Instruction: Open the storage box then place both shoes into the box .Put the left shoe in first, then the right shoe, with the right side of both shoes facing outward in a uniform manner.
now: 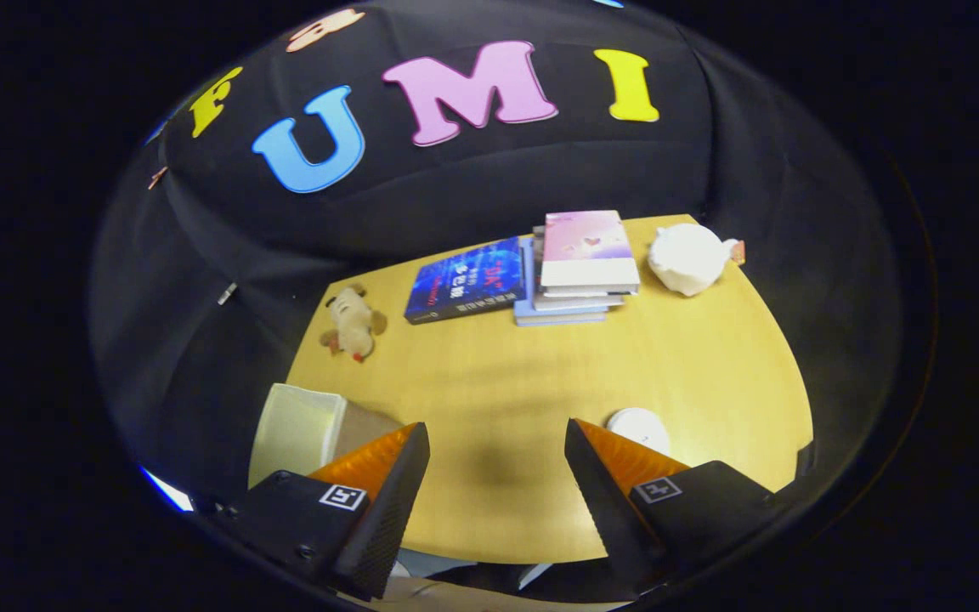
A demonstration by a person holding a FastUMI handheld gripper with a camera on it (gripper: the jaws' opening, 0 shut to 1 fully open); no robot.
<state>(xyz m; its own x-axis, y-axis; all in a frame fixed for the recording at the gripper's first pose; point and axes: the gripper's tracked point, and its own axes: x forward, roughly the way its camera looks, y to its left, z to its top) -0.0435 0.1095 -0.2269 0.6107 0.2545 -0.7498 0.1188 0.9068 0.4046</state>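
We see the tool [496, 476] wide open above the counter [498, 382], holding nothing. The white box [298, 429] stands just beside its left finger. Far ahead lie a blue book [466, 280] whose cover writing is too small to read, a stack of books [583, 263], a white teapot [687, 257] and a plush dog [352, 323].
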